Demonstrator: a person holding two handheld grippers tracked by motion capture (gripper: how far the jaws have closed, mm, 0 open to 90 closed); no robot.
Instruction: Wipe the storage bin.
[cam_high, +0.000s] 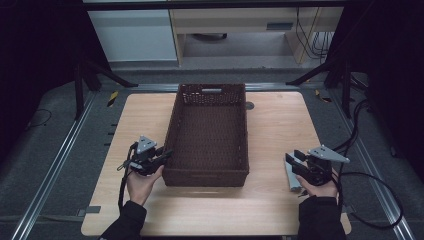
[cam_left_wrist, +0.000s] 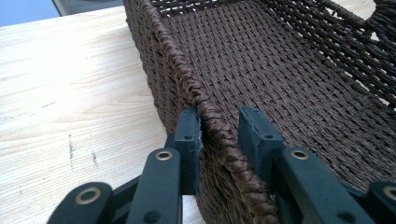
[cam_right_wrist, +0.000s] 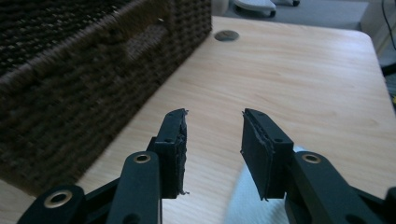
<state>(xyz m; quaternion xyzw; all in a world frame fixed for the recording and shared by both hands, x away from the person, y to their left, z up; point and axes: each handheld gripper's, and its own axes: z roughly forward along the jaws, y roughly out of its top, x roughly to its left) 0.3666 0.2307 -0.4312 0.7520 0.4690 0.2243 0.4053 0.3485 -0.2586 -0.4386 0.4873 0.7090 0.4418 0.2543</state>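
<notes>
One dark brown woven basket (cam_high: 207, 135), two black two-jaw grippers, one pale grey cloth (cam_high: 292, 176) on one light wooden table (cam_high: 280, 130).

The basket sits in the middle of the high view; the left gripper (cam_high: 165, 154), at lower left, has its jaws on either side of the basket's braided rim (cam_left_wrist: 210, 122), one outside, one inside, and I cannot tell if both press it; the right gripper (cam_high: 292, 158), at lower right, has its jaws apart with nothing between them; the cloth lies flat under it.

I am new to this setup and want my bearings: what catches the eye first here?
A dark woven basket sits mid-table. The left gripper straddles its braided left rim, one jaw outside, one inside. The right gripper is open over a pale folded cloth at the table's right.
</notes>
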